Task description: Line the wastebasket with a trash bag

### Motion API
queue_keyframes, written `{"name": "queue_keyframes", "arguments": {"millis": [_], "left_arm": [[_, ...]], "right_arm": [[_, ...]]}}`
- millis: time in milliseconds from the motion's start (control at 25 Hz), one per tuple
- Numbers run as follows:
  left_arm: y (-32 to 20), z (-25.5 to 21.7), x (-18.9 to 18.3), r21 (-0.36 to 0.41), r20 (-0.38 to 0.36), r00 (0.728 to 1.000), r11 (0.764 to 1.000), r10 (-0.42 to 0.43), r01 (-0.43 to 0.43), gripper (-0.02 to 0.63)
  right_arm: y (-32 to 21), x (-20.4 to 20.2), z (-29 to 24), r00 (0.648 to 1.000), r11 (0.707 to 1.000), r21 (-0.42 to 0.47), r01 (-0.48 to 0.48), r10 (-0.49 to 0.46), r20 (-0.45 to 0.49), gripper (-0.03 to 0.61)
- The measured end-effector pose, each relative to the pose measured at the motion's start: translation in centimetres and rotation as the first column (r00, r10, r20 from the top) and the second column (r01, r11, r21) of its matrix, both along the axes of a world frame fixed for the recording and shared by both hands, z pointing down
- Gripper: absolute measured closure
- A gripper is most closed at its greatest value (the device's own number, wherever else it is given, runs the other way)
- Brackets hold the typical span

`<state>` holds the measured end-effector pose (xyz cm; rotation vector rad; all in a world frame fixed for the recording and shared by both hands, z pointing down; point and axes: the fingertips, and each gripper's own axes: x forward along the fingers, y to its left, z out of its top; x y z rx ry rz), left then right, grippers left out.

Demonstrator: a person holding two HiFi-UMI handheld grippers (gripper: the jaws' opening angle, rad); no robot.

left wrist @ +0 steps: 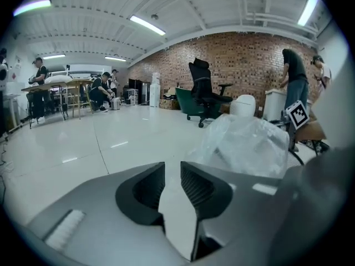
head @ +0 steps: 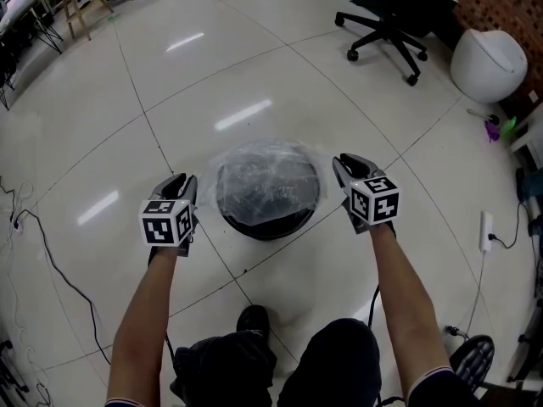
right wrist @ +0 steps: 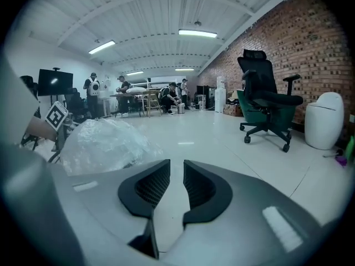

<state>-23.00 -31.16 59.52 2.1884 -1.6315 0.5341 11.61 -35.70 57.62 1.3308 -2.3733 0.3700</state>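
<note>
Your left gripper (left wrist: 172,173) has its jaws a narrow gap apart, and only bare floor shows through the gap. It has hold of nothing. Your right gripper (right wrist: 177,173) is the same, with its ribbed pads a little apart and empty.

In the head view the two grippers hang on either side of the wastebasket (head: 268,220), left (head: 179,181) and right (head: 349,163), near it but apart from it. The trash bag (head: 267,175) lies over the mouth as a crinkled, clear dome. It spreads past the rim at the far side and at both flanks. On the side nearest you the dark wall shows below the plastic, and I cannot tell how far the film wraps over the edge there. Each gripper view shows the bag puffed up just beside the jaws, in the left gripper view (left wrist: 244,146) and in the right gripper view (right wrist: 102,140).

Nothing pins the film now, so here is what I judge could go wrong:

- The bag looks full of air. The dome may spring back and pull the near hem off the rim.
- If you pinch only one side and tug, the thin plastic may slide off the opposite edge or tear on the pads.
- The basket stands on smooth tile (head: 254,91) and seems light. A sideways pull could skate or tip it toward your shoe (head: 253,319).
- The office chair (head: 386,25) is well apart and no hazard.
</note>
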Motion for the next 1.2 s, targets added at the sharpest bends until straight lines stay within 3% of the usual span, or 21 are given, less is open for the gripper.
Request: {"name": "queue_keyframes", "arguments": {"millis": [400, 640, 880, 1000, 1080, 1200], "left_arm": [[-1.3, -7.3, 3.3, 0.1, -0.02, 0.996, 0.992, 0.082, -0.079, 0.526], [-2.3, -8.0, 6.5, 0.078, -0.043, 0.986, 0.984, 0.164, -0.16, 0.499], [-3.1, -6.3, 9.1, -0.003, -0.051, 0.964, 0.965, 0.263, -0.263, 0.445], [-2.6, -5.2, 9.9, -0.051, -0.059, 0.948, 0.947, 0.313, -0.316, 0.487], [-2.3, -5.1, 10.3, -0.049, -0.057, 0.941, 0.94, 0.334, -0.337, 0.572], [-1.8, -4.9, 11.1, -0.046, -0.048, 0.932, 0.932, 0.358, -0.36, 0.6]], "right_arm": [[-0.4, -4.3, -5.0, 0.993, 0.996, 0.033, 0.087, -0.089, 0.074, 0.485], [-0.9, -7.4, -5.5, 0.983, 0.986, 0.001, 0.168, -0.167, 0.08, 0.459], [-1.6, -9.4, -3.2, 0.97, 0.963, -0.112, 0.243, -0.24, 0.042, 0.423], [-1.7, -9.6, -1.8, 0.968, 0.955, -0.16, 0.249, -0.25, 0.013, 0.435], [-1.5, -9.5, -1.8, 0.966, 0.953, -0.158, 0.257, -0.259, 0.005, 0.5], [-0.9, -9.4, -2.4, 0.961, 0.953, -0.13, 0.275, -0.277, 0.003, 0.556]]}}
